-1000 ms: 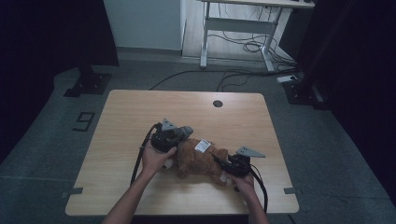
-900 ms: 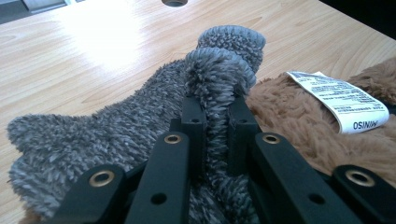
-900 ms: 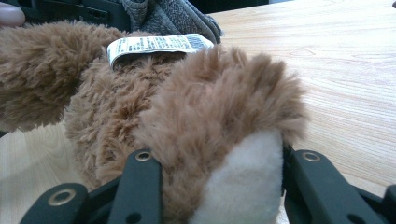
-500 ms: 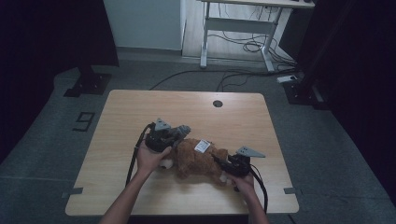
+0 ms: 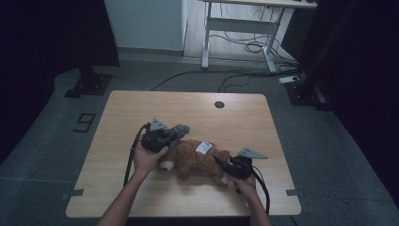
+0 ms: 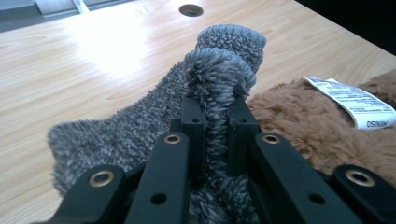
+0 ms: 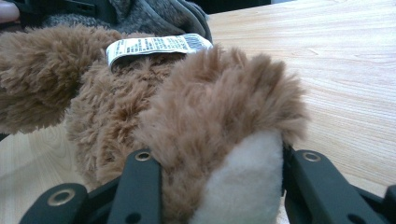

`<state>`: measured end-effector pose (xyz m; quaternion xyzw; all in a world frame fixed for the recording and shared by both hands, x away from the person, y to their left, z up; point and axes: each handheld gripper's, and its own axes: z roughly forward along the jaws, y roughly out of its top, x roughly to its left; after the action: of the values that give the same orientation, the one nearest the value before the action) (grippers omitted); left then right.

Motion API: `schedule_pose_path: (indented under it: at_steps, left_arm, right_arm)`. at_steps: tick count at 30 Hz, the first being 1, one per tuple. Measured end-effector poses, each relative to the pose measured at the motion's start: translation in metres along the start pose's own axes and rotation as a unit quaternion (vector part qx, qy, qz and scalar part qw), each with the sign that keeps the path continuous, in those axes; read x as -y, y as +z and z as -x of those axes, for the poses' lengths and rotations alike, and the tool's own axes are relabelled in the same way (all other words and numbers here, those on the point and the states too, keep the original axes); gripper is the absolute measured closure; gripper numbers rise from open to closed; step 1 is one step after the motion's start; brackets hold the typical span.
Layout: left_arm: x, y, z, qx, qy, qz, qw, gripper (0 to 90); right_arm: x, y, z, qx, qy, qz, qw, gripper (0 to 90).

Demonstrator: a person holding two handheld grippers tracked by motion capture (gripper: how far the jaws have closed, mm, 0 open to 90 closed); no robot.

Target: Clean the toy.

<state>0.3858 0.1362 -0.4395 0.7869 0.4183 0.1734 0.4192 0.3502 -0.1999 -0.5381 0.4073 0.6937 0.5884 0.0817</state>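
A brown plush toy (image 5: 195,160) lies on its side on the wooden table (image 5: 188,108), with a white tag (image 5: 203,147) on its back. At its head end my left gripper (image 5: 175,133) is shut on a fold of a fuzzy grey sock-like cloth (image 5: 181,128). In the left gripper view both pads (image 6: 192,116) pinch the grey cloth (image 6: 224,70), and the brown fur (image 6: 299,116) lies to the right. My right gripper (image 5: 225,165) is shut on the toy's foot. The right gripper view shows that foot's cream sole (image 7: 233,186) held between the jaws of that gripper (image 7: 217,158).
A round cable hole (image 5: 219,104) sits near the table's far edge. A cable (image 5: 129,157) trails from the left gripper toward the near edge. Beyond the table stand a white desk frame (image 5: 235,28) and floor cables (image 5: 226,77).
My left gripper has shifted a little to the left with the grey cloth in it. The right gripper and the plush toy have stayed put.
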Motion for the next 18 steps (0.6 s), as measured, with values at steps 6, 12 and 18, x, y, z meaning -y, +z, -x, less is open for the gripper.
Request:
schedule_pose_path:
  at_steps: [6, 12, 18]
  left_arm:
    - [0.004, -0.011, -0.016, -0.019, -0.014, 0.006, 0.9997, 80.7]
    - [0.014, -0.018, -0.032, -0.041, -0.023, 0.004, 0.9989, 81.2]
    - [0.024, -0.021, -0.042, -0.058, -0.032, -0.005, 0.9978, 81.9]
  right_arm:
    - [0.000, 0.000, 0.000, 0.001, 0.000, 0.001, 1.0000, 61.5]
    - [0.000, 0.000, 0.000, 0.001, 0.002, 0.000, 1.0000, 61.4]
    - [0.000, 0.000, 0.000, 0.003, 0.001, 0.001, 1.0000, 61.4]
